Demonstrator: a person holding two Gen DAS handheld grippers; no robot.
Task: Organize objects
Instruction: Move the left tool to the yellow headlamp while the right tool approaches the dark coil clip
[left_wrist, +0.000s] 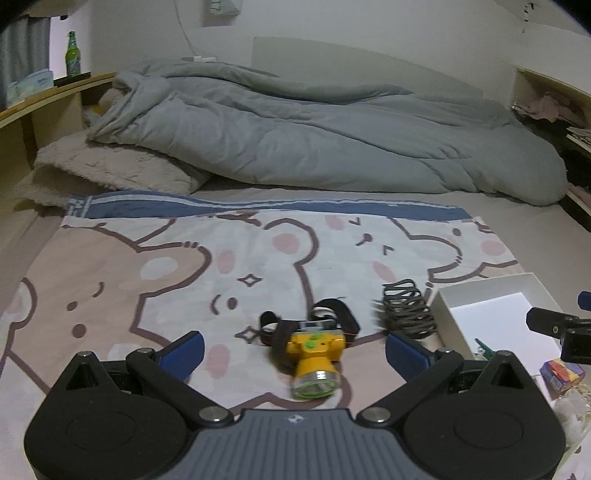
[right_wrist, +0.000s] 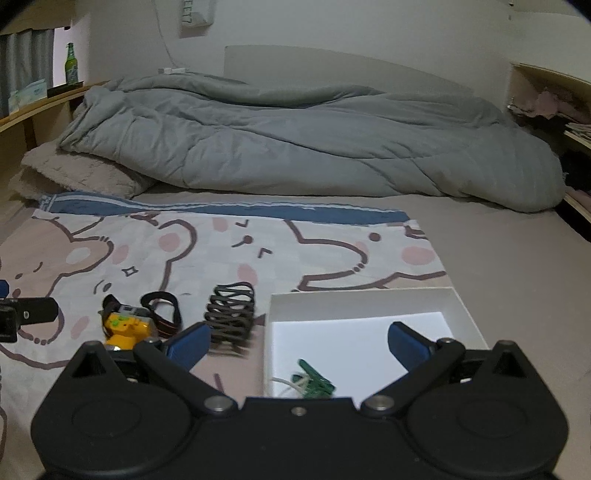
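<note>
A yellow headlamp (left_wrist: 314, 360) with black straps lies on the cartoon blanket (left_wrist: 147, 266), between my left gripper's (left_wrist: 295, 349) open blue fingers. It also shows in the right wrist view (right_wrist: 127, 326). A dark coiled spring-like thing (left_wrist: 406, 310) lies just right of it, also in the right wrist view (right_wrist: 231, 315). A white open box (right_wrist: 458, 306) holds a green clip (right_wrist: 314, 380); the box also shows in the left wrist view (left_wrist: 443, 299). My right gripper (right_wrist: 299, 341) is open and empty above the box's near left part.
A crumpled grey duvet (left_wrist: 314, 133) and a fluffy pillow (left_wrist: 110, 170) lie at the back of the bed. A shelf at left holds a green bottle (left_wrist: 72, 53). A small colourful box (left_wrist: 563, 373) lies at the right. Shelves (right_wrist: 576, 136) stand at the right.
</note>
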